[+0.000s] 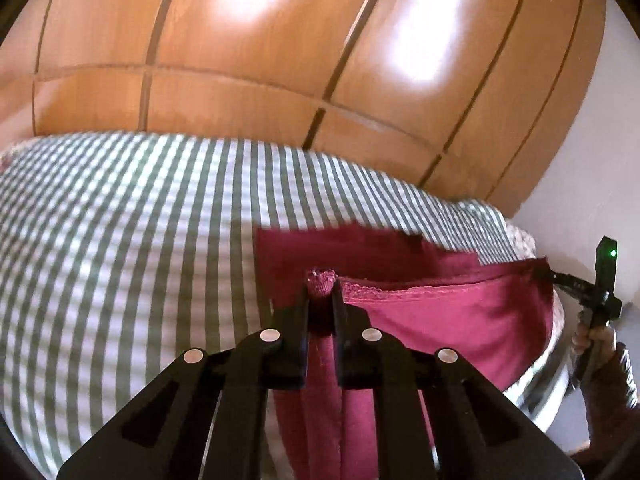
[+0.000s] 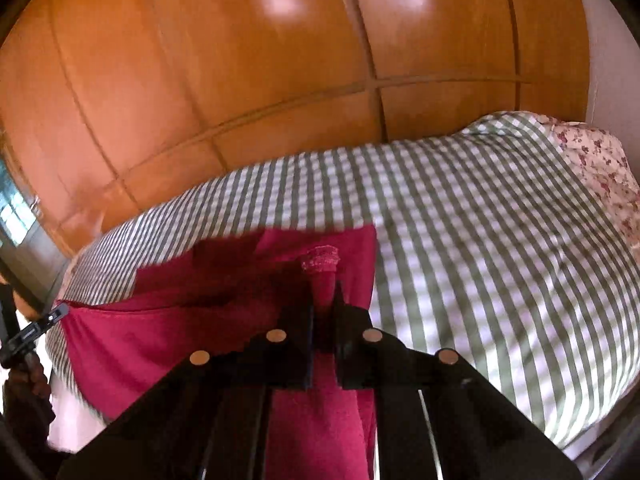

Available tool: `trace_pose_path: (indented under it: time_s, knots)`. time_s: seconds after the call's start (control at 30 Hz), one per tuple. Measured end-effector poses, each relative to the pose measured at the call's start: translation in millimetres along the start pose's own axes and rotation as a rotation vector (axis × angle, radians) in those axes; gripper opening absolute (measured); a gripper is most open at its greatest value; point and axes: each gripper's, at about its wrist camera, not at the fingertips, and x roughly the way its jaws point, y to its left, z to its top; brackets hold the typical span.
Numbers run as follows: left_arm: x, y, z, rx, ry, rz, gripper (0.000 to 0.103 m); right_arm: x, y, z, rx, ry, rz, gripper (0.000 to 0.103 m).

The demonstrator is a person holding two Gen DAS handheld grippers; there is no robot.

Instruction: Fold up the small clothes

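Observation:
A dark red garment (image 1: 452, 316) hangs stretched between my two grippers above a bed with a green-and-white checked cover (image 1: 132, 240). My left gripper (image 1: 322, 292) is shut on one top corner of the garment, with a bunched tip of cloth poking out past the fingers. My right gripper (image 2: 323, 284) is shut on the other top corner of the same garment (image 2: 160, 340). The right gripper also shows in the left wrist view (image 1: 560, 280) at the far right, and the left gripper in the right wrist view (image 2: 56, 316) at the far left. The garment's far part lies on the cover.
A wall of orange-brown wooden wardrobe doors (image 1: 248, 60) stands behind the bed. A floral pillow (image 2: 600, 168) lies at the bed's right end. A white wall (image 1: 592, 160) is at the right. A window (image 2: 16, 208) shows at the far left.

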Motion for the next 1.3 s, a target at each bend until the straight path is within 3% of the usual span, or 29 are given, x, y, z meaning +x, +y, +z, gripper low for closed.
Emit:
trace_pose_path:
  time_s: [0.27, 0.57, 0.67, 0.77, 0.8, 0.9, 1.07, 1.2, 1.23, 1.27, 1.3]
  knots:
    - [84, 19, 56, -0.056, 0.025, 0.093, 0.009, 82, -14, 45, 0.076, 0.022, -0.04, 0.007]
    - [180, 51, 54, -0.115, 0.179, 0.228, 0.008, 183, -35, 32, 0.102, 0.175, -0.158, 0.007]
    - [189, 52, 50, -0.103, 0.217, 0.251, 0.01, 173, -38, 31, 0.113, 0.161, -0.134, 0.016]
    - [173, 55, 53, -0.135, 0.195, 0.284, 0.041, 140, -40, 27, 0.098, 0.132, -0.105, 0.04]
    - [161, 56, 53, -0.156, 0.17, 0.278, 0.046, 128, -41, 24, 0.093, 0.122, -0.091, 0.041]
    - [129, 51, 46, -0.167, 0.124, 0.233, 0.046, 87, -50, 2, 0.112, 0.124, -0.032, 0.041]
    - [88, 12, 15, -0.043, 0.1, 0.148, 0.046, 29, -53, -53, 0.127, 0.173, 0.035, 0.041]
    - [81, -20, -20, 0.051, 0.139, 0.101, 0.046, 22, -52, -93, 0.139, 0.244, 0.045, 0.041]
    - [83, -24, -28, 0.071, 0.156, 0.107, 0.046, 25, -53, -102, 0.144, 0.261, 0.036, 0.038]
    - [86, -26, -34, 0.079, 0.171, 0.119, 0.046, 28, -52, -106, 0.133, 0.279, 0.026, 0.016]
    - [91, -25, -39, 0.083, 0.198, 0.138, 0.046, 28, -49, -108, 0.116, 0.284, 0.011, 0.011]
